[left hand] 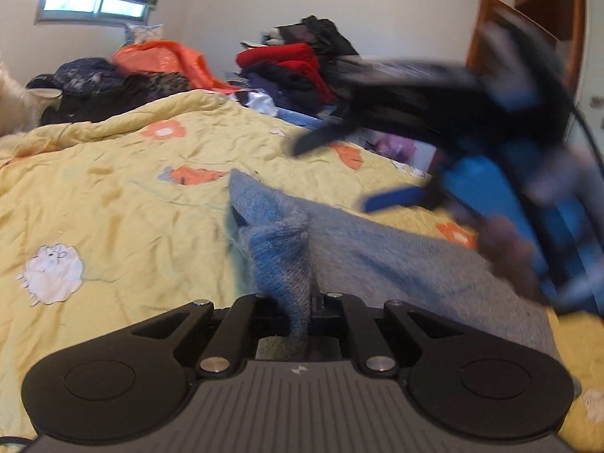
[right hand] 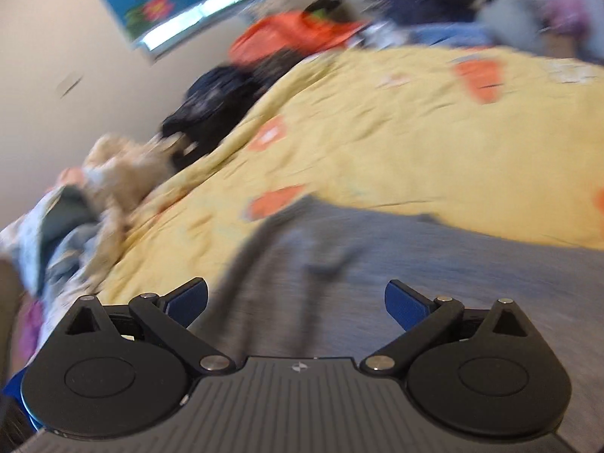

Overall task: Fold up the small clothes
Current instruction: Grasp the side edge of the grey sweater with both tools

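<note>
A blue-grey knit garment [left hand: 377, 253] lies spread on the yellow bedspread [left hand: 113, 188]. My left gripper [left hand: 298, 294] is shut on a bunched-up fold of it, and the cloth rises between the closed jaws and hides the pads. My right gripper [left hand: 334, 173] shows blurred at the right of the left wrist view, above the garment, with its fingers apart. In the right wrist view the right gripper [right hand: 296, 294] stands open over the grey garment [right hand: 415, 249], with nothing gripped between its blue pads [right hand: 406, 307].
Piles of clothes line the far side of the bed: red and dark ones [left hand: 294, 68], an orange one [left hand: 166, 56], a dark one [left hand: 94, 83]. A wooden door [left hand: 490, 37] stands at the right. Cream and pale bedding [right hand: 117, 166] lies at the bed's left end.
</note>
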`<state>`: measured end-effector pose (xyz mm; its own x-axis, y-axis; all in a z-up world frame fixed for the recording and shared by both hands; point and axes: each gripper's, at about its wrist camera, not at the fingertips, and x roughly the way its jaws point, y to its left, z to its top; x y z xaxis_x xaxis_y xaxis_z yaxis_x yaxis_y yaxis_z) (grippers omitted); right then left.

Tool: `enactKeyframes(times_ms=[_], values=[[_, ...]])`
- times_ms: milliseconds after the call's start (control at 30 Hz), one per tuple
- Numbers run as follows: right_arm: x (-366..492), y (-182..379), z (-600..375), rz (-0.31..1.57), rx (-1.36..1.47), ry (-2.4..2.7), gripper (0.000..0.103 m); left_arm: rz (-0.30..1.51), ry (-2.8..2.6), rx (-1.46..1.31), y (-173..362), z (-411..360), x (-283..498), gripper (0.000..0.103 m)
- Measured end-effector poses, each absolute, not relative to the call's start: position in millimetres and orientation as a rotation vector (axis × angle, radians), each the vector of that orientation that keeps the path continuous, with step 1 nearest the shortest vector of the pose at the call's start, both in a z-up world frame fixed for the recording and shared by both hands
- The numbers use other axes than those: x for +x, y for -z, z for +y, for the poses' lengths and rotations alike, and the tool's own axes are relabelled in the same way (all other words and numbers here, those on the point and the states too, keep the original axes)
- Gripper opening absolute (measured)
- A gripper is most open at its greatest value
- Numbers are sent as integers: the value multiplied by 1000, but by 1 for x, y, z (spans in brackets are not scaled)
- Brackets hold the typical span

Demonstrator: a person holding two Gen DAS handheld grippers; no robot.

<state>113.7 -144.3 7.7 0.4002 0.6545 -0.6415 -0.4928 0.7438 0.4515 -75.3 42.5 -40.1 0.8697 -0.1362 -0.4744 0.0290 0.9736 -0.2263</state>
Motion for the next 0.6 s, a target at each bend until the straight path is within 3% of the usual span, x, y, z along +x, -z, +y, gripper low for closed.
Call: enactKeyframes(times_ms=[233, 333, 400, 467, 600], values=[[140, 19, -28, 1105, -211, -771, 79, 498, 80, -84, 43, 30, -76, 5], [137, 33, -5, 1092, -394, -732, 59, 500, 86, -58, 43, 29, -74, 5], [133, 40, 1, 1066, -498, -730, 52, 505, 95, -69, 42, 31, -73, 5], [134, 36, -5, 1052, -507, -740, 31, 499, 106, -77, 39, 32, -73, 5], [151, 19, -49, 1058, -335, -782, 22, 471, 158, -94, 26, 24, -73, 5]])
